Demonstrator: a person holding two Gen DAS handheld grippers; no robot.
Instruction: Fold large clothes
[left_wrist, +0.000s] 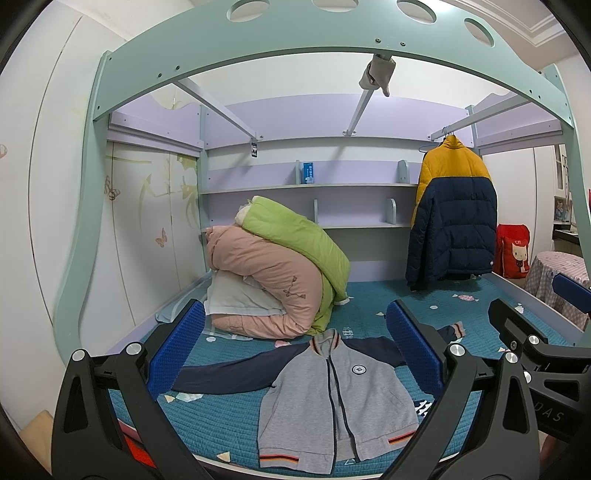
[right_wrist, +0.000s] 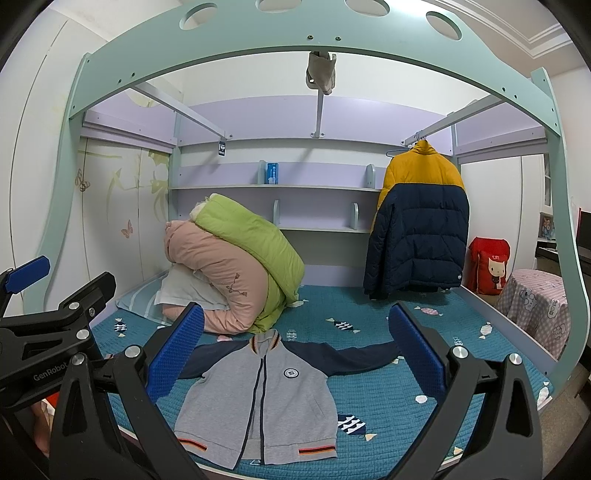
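A grey zip-up jacket (right_wrist: 258, 402) with navy sleeves lies flat, front up, at the near edge of the teal quilted mattress (right_wrist: 388, 402); collar toward the headboard shelves (right_wrist: 273, 188), hem toward the near edge, sleeves spread left and right; rolled pink and green duvets (right_wrist: 236, 266) sit just beyond its collar, toward the left edge; a yellow-and-navy puffer coat (right_wrist: 417, 229) hangs over the far right corner; left gripper (left_wrist: 295, 350) and right gripper (right_wrist: 295, 349) both hover spread wide, grasping nothing.

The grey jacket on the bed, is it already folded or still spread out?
Spread out. The grey jacket lies flat on the bed cover, front up, zipped, both navy sleeves stretched sideways.
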